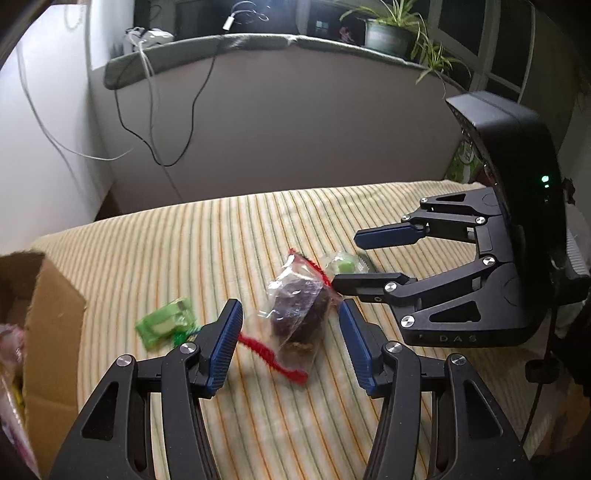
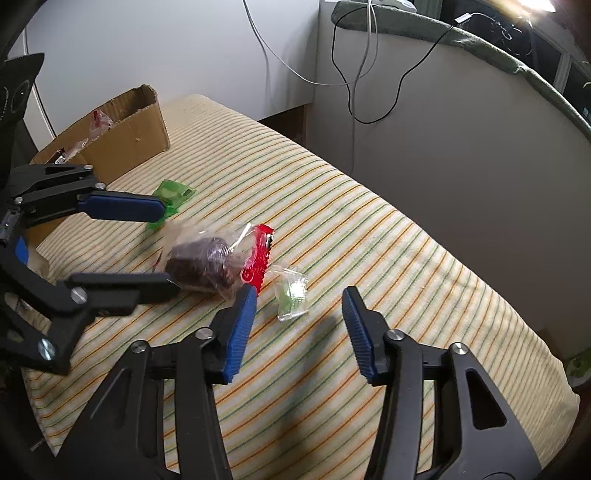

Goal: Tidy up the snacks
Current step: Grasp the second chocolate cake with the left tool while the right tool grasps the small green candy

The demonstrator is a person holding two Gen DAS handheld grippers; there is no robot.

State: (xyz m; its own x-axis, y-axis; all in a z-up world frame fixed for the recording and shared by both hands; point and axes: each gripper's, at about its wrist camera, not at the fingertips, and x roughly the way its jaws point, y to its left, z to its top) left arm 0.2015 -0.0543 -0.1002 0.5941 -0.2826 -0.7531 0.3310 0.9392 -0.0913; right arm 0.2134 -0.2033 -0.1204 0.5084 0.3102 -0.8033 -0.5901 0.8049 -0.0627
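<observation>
A clear bag with a dark brown cake and red edge (image 1: 299,314) (image 2: 207,260) lies on the striped cloth. My left gripper (image 1: 290,314) (image 2: 166,251) is open, with its fingers on either side of the bag. A green packet (image 1: 164,325) (image 2: 171,195) lies to its left. A small clear packet with green sweets (image 1: 345,264) (image 2: 291,291) lies beyond the bag. My right gripper (image 2: 299,299) (image 1: 345,260) is open just above this small packet.
A cardboard box (image 1: 51,321) (image 2: 122,140) with wrapped snacks stands at the left end of the striped cloth (image 1: 229,236) (image 2: 369,236). Cables (image 1: 162,122) hang down the grey wall behind. A potted plant (image 1: 391,33) stands on the ledge.
</observation>
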